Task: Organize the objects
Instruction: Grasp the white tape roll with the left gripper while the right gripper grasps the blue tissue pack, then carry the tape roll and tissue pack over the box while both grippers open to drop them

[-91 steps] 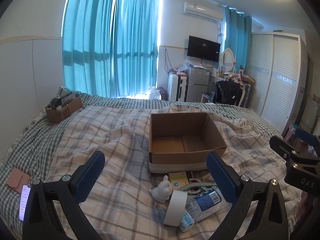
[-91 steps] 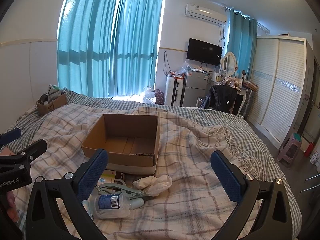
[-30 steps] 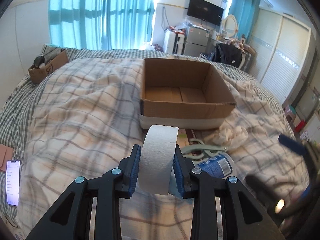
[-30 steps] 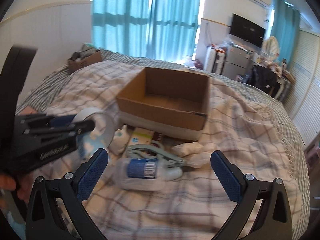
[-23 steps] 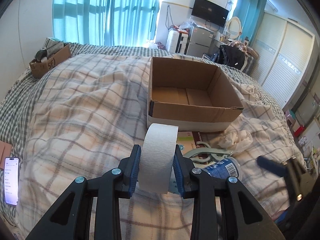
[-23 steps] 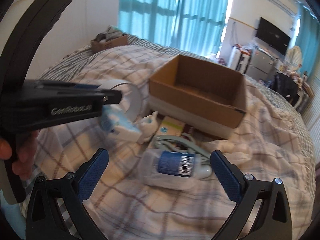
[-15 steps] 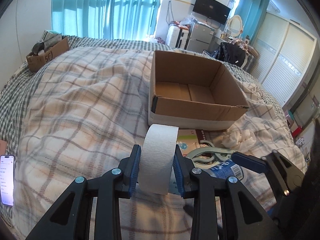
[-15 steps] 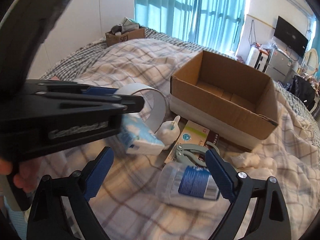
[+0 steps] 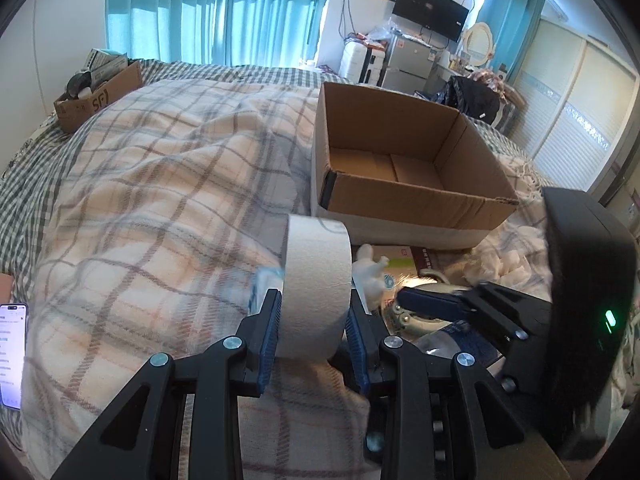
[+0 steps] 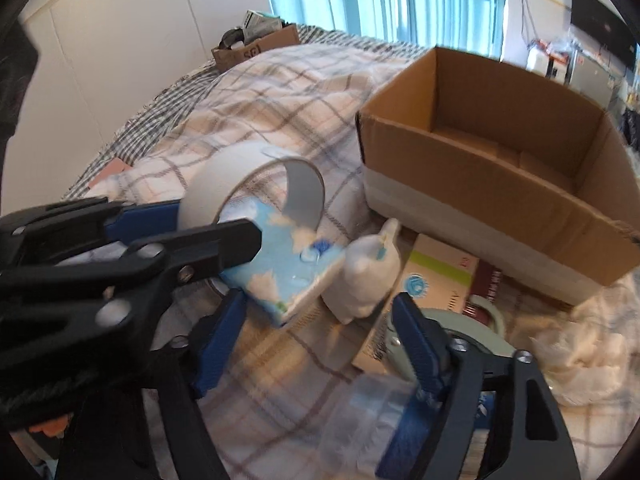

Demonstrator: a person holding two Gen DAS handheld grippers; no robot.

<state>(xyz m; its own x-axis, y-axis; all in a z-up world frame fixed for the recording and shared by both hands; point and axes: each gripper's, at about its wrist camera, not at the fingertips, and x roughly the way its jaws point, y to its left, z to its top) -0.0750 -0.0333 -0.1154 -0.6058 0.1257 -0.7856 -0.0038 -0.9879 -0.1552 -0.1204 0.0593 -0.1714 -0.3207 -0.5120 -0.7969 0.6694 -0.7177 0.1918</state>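
Since a second ago, the right gripper point(image 10: 320, 340) has been brought down and in from the side, so that its blue pads now straddle the tissue pack point(image 10: 280, 276) and the small white figurine point(image 10: 364, 280), and its jaws are closing with nothing pressed between them yet. Throughout that second the roll of white tape point(image 9: 316, 280) has been kept pinched across its width by the left gripper point(image 9: 312, 320), held upright above the checked blanket point(image 9: 160, 208), short of the open cardboard box point(image 9: 404, 176), which is seen to be empty.

Just beside the figurine, a green-and-white carton point(image 10: 432, 284), a pale tape dispenser point(image 10: 480, 332) and a clear bottle point(image 10: 368, 412) with a blue label are lying close together in front of the box, with crumpled white tissue point(image 10: 580, 360) to the right.

The closing is judged best completed on a single item; the pads should be centred on either the pack or the figurine, since a grip across both would probably slip. Contact with the left gripper, which crosses directly above, should be avoided. The tape can then be carried over the near wall of the box and released low inside.
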